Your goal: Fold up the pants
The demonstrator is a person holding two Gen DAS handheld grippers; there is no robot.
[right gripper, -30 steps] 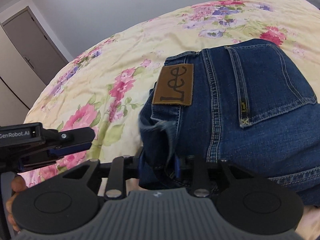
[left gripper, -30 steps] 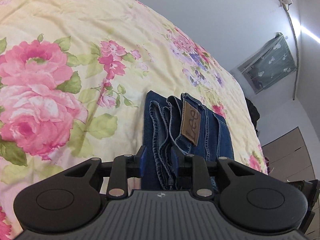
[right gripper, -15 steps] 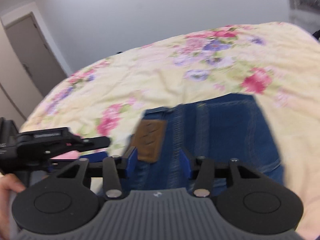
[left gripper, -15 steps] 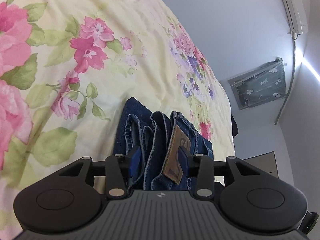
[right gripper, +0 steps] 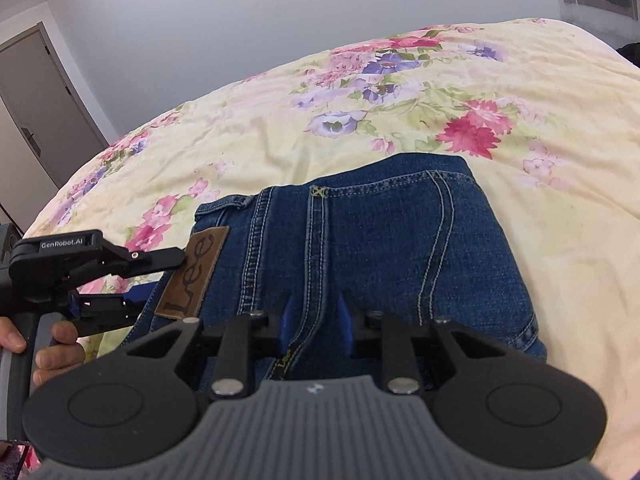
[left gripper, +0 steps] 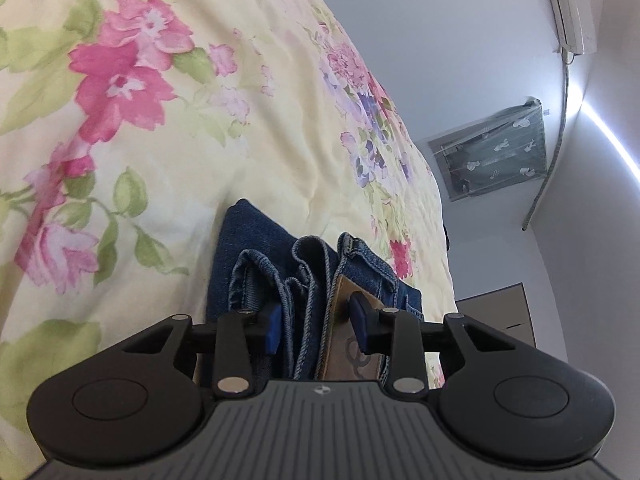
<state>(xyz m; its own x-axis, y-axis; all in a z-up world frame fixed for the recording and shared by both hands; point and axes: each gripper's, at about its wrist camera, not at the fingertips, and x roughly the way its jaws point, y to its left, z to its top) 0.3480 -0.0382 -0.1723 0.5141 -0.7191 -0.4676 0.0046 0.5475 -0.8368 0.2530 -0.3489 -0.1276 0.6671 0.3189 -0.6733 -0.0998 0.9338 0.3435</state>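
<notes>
The folded jeans [right gripper: 384, 248] lie on the floral bedspread [right gripper: 520, 92], bare cover open on every side of them. The left gripper [left gripper: 316, 322] straddles their stacked waistband edge at the leather patch [right gripper: 194, 272], fingers spread and unclenched. The right gripper [right gripper: 314, 326] hangs over the jeans' near edge, also spread, gripping nothing

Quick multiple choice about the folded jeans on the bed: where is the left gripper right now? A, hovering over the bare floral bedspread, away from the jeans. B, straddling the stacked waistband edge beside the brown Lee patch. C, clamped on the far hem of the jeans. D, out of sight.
B: the left gripper has its blue fingertips either side of the layered waistband of the jeans, with the brown Lee patch right against one finger.
</notes>
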